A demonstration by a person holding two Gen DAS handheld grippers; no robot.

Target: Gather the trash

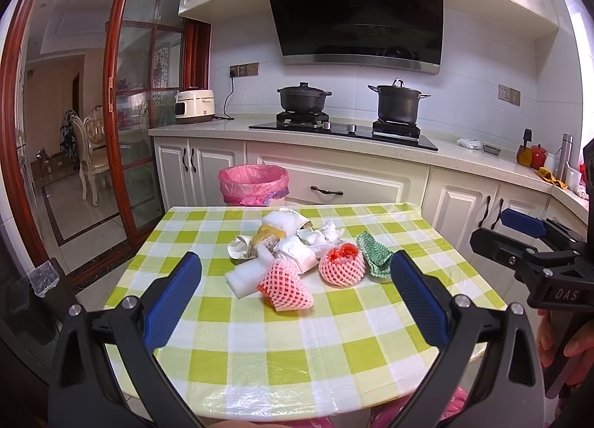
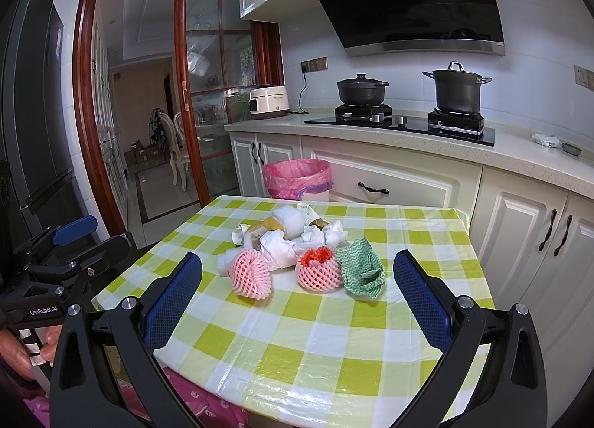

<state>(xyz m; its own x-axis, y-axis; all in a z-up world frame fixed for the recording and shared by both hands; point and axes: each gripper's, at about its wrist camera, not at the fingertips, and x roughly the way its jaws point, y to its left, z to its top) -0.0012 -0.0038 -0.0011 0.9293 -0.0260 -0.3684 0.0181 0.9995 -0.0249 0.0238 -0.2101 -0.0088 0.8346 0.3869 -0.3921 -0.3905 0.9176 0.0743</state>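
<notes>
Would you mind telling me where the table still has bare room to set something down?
The near half of the table, between the trash pile and the front edge, is bare. A narrower strip runs along the right edge beside the green cloth. The middle and far centre are crowded. Both grippers, left and right, are open.

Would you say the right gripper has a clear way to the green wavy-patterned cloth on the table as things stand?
Probably yes. The right gripper is open and empty, the green cloth lies at the pile's near right edge, and only bare tablecloth lies between them. The foam net sits close on its left.
</notes>
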